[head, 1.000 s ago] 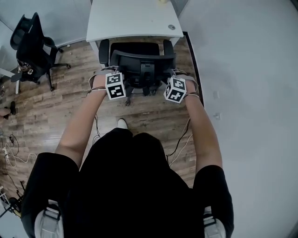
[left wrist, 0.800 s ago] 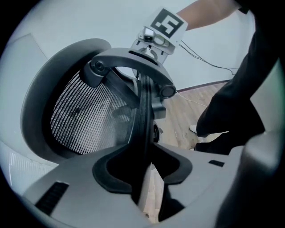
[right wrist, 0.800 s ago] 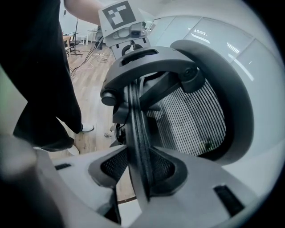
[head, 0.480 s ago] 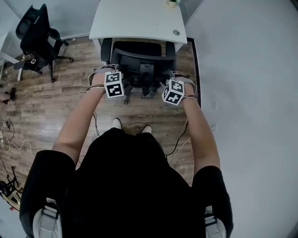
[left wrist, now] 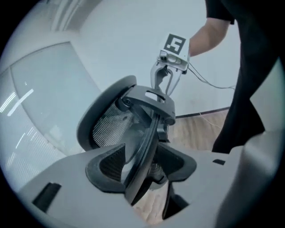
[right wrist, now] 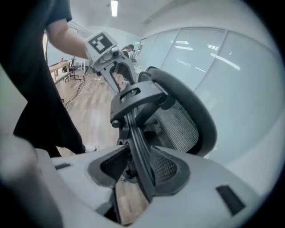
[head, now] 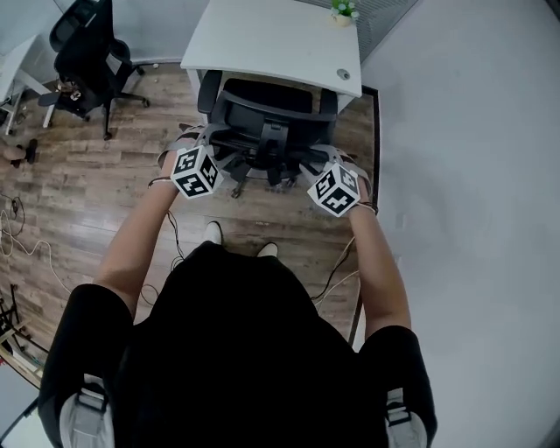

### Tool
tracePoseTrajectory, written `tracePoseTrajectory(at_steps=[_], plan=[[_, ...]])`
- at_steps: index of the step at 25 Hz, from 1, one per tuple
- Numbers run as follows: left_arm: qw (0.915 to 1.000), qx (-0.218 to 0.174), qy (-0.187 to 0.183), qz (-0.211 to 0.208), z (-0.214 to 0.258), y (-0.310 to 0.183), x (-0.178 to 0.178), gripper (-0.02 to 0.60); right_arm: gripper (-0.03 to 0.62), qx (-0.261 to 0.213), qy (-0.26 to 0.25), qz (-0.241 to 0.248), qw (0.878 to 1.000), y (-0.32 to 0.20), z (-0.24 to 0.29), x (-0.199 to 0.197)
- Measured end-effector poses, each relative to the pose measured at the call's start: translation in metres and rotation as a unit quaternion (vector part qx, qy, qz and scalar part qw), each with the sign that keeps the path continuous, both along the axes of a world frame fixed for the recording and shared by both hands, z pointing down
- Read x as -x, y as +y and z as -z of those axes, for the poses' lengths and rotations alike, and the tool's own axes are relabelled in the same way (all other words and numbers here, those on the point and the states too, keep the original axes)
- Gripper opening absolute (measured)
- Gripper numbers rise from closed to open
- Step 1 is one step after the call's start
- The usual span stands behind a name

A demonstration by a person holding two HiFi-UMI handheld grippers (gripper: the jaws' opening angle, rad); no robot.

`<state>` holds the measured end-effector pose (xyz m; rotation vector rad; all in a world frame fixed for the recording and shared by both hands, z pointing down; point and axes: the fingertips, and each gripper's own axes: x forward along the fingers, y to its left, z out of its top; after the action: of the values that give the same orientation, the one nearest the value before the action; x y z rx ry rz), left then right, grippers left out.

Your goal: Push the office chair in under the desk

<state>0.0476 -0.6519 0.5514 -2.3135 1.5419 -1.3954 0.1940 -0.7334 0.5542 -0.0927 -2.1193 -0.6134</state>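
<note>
The black office chair (head: 267,114) stands with its seat under the white desk (head: 262,39) and its mesh backrest (left wrist: 109,122) toward me. My left gripper (head: 208,144) is at the backrest's left edge and my right gripper (head: 320,160) at its right edge. In the left gripper view the backrest's dark rim runs between the jaws of the left gripper (left wrist: 142,164), with a gap beside the pads. The right gripper (right wrist: 138,167) straddles the rim (right wrist: 140,147) the same way. Both sets of jaws have just been opening, and they now stand open around the rim.
A second black chair (head: 87,44) stands at the far left by another desk. A small potted plant (head: 343,9) sits on the desk's far corner. A pale wall (head: 472,175) runs close along the right. Cables (head: 22,236) lie on the wood floor at left.
Both grippers have risen a little and spread apart along the backrest edges, and the left one has rolled. Their jaws have widened off the rim. The chair sits slightly deeper under the desk.
</note>
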Motion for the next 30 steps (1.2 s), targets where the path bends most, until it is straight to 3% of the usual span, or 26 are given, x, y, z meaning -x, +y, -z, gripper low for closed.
tracePoseTrajectory(at_steps=[4,8,12,15,19,23,30], plan=[[0.9922,-0.07,0.095,0.04,0.033,0.023,-0.013,0.218,0.149,0.059,-0.113,-0.028,0.991,0.024,0.04,0.005],[0.9626,-0.149,0.216,0.068,0.087,0.023,-0.033,0.184,0.134,0.134,-0.246,-0.043,0.959,0.043,0.092,0.017],[0.9344,-0.204,0.282,0.076,0.125,0.029,-0.048,0.129,0.111,0.177,-0.334,-0.045,0.925,0.07,0.133,0.024],[0.9213,-0.232,0.302,0.079,0.142,0.031,-0.056,0.096,0.074,0.186,-0.377,-0.046,0.906,0.08,0.155,0.027],[0.91,-0.254,0.317,0.081,0.156,0.03,-0.063,0.044,0.024,0.185,-0.402,-0.051,0.895,0.083,0.168,0.026],[0.9057,-0.268,0.317,0.084,0.161,0.029,-0.062,0.0,0.004,0.183,-0.413,-0.058,0.89,0.079,0.173,0.024],[0.9008,-0.273,0.326,0.088,0.165,0.027,-0.058,-0.006,0.002,0.186,-0.426,-0.068,0.883,0.073,0.182,0.022]])
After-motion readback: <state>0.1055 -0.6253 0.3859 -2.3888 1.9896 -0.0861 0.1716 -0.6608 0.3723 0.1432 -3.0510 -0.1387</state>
